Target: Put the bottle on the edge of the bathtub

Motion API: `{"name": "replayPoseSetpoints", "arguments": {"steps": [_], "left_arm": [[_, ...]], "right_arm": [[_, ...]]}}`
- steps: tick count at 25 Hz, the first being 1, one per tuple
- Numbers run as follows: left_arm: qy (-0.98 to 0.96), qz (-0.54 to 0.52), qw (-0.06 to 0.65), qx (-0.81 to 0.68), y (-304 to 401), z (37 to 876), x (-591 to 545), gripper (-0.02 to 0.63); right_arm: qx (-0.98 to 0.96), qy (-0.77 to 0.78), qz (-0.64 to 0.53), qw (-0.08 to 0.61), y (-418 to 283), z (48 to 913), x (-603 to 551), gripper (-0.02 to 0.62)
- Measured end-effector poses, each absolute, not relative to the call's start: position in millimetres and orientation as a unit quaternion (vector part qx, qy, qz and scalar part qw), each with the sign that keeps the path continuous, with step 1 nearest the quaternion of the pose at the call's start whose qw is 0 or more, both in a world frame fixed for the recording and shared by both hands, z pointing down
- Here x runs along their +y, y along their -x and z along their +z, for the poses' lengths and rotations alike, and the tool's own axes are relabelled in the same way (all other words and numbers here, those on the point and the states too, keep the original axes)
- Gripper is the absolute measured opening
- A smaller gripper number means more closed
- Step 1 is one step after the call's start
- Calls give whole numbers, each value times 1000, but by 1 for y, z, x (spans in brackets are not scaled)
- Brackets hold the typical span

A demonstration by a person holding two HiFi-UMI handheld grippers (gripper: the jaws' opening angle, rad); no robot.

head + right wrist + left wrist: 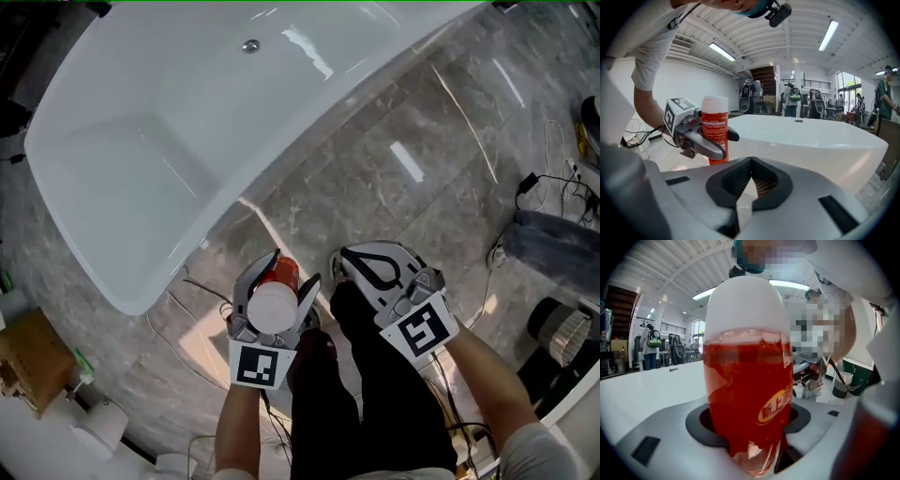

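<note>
Clamping the red, white-capped plastic bottle (274, 305) upright at lower centre of the head view, the left gripper (292, 272) holds it above the grey marble floor (375, 187). The white bathtub (309, 122) rim lies ahead, toward the upper left, nearer this gripper. The right gripper (345, 258), just beside, is pinched closed on nothing.

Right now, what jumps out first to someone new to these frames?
A big white bathtub fills the head view's upper left. Below it, the left hand-held gripper is shut on an upright, white-capped red bottle; the right hand-held gripper beside it is shut, empty.
</note>
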State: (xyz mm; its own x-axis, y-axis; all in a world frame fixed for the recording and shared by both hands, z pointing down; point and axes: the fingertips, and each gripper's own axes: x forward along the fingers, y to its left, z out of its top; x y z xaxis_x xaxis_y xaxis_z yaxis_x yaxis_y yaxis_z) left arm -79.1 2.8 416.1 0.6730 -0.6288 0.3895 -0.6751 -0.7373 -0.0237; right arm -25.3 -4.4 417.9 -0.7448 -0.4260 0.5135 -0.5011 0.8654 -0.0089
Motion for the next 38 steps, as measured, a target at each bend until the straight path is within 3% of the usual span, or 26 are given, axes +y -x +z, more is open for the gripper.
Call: {"name": "replayPoseSetpoints", "arguments": {"steps": [26,35,38], "left_arm": [[-932,186,17,-311,69,666,-31,295],[-935,140,57,-321,71,713,-48,295],[-938,150,38,-309,67,727,-50,295]], "right_arm": [[-923,-282,69,251,12,679,-29,6],[-928,-299,65,215,11,713,-38,6],[-925,-303,41,225,3,725,-42,6]]}}
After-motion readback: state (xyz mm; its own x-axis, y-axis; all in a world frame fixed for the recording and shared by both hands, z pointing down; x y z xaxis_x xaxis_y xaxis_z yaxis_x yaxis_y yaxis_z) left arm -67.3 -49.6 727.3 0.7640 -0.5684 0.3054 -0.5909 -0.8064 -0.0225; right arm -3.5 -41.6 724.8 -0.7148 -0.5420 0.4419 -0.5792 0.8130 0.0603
